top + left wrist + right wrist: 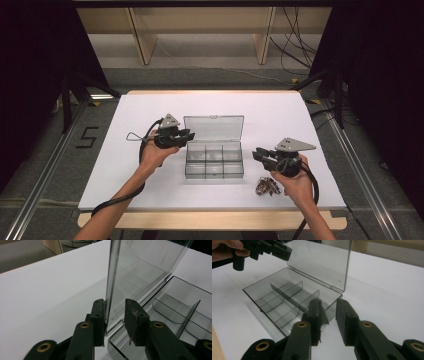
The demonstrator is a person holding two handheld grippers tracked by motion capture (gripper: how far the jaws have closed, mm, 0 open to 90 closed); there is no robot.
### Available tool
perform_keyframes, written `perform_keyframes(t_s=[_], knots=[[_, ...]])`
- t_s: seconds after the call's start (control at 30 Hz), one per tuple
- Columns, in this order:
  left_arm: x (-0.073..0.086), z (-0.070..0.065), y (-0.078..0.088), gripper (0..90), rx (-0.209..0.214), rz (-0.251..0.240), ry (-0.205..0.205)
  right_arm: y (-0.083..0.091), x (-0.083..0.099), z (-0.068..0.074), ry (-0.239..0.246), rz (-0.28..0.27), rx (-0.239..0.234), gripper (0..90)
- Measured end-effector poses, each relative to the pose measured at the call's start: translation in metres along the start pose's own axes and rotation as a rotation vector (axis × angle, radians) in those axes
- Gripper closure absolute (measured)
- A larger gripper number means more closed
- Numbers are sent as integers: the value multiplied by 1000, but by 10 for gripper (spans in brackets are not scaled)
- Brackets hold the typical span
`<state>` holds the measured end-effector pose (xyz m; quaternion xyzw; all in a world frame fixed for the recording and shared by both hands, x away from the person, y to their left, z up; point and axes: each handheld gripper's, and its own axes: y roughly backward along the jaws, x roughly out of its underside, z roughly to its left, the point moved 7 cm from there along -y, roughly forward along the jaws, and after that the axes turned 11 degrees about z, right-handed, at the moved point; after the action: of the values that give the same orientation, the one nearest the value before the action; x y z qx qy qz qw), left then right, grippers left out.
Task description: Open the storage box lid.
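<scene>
A clear plastic compartment box (214,172) stands mid-table with its lid (214,129) raised upright. My left gripper (186,136) is at the lid's left edge. In the left gripper view the jaws (114,312) straddle that edge of the lid (140,272), shut on it just above the base (185,297). My right gripper (257,152) hovers right of the box, pointing at it. Its jaws (328,312) stand open with nothing between them, facing the empty compartments (274,297). The left gripper (279,250) also appears there, at the lid (319,262).
A small pile of brownish metal bits (267,186) lies on the white tabletop (125,170) near the front edge, under my right hand. Beyond the table are shelf legs (142,45) and floor cables (295,50).
</scene>
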<state>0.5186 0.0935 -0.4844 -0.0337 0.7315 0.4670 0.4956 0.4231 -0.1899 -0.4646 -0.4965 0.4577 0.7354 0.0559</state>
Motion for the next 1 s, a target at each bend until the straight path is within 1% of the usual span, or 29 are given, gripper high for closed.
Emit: perform_keyframes(t_s=[0.03,0.07,0.1,0.13,0.17,0.27,0.3,0.33,0.37,0.4,0.43,0.47,0.5,0.53,0.57,0.6,0.63,0.67,0.7,0.73,0.77,0.8,0.83,0.87,0.9,0.93,0.97,1.0], knots=[[0,0,0,689,6,6,-3,3,4,-1,0,14,8,727],[-1,1,-1,689,-2,3,7,4,6,-1,-12,7,2,717],[-1,2,-1,692,3,4,9,5,9,-3,1,15,6,704],[-1,2,-1,692,3,4,9,5,9,-3,1,15,6,704],[-2,2,-2,692,9,1,6,7,14,-2,-24,7,9,687],[-2,2,-2,692,13,8,9,8,18,-2,-31,6,6,670],[-2,4,-3,691,12,10,7,10,22,-2,-46,11,5,656],[-3,4,-3,691,11,2,12,10,22,-2,-46,11,5,656],[-3,4,-4,687,18,6,8,12,24,-3,-21,20,5,648],[-3,5,-4,686,20,7,12,11,25,-3,-19,9,7,647],[-3,5,-4,686,27,7,19,12,27,-1,-36,19,10,646],[-3,6,-4,686,32,9,15,14,28,1,-43,30,3,646],[-3,6,-4,685,37,14,19,14,29,0,-32,36,2,644],[-3,6,-5,683,37,13,23,14,30,3,-53,26,-5,644],[-3,7,-5,683,35,11,22,15,31,1,-37,31,1,643],[-3,8,-6,679,43,15,24,15,32,1,-39,39,-3,641],[-3,8,-6,676,49,18,28,16,33,4,-66,47,-10,641],[-3,8,-6,672,49,18,28,16,33,4,-66,47,-10,641],[-4,9,-7,672,42,25,21,15,34,3,-54,25,-11,641],[-4,9,-7,670,42,25,21,15,34,3,-54,25,-11,641],[-4,9,-7,668,40,37,24,15,35,2,-39,34,-5,640],[-4,10,-6,668,41,50,13,15,36,1,-34,36,-2,639],[-5,10,-7,664,44,48,15,16,37,4,-60,48,-17,638],[-5,10,-7,661,44,48,15,16,37,4,-60,48,-17,638],[-5,9,-8,659,42,44,28,15,38,5,-62,48,-22,633],[-5,9,-8,658,42,44,28,15,38,4,-41,37,-17,632],[-5,10,-8,658,47,49,34,15,38,4,-41,37,-17,632],[-6,11,-9,658,52,47,43,15,39,5,-46,53,-21,630]])
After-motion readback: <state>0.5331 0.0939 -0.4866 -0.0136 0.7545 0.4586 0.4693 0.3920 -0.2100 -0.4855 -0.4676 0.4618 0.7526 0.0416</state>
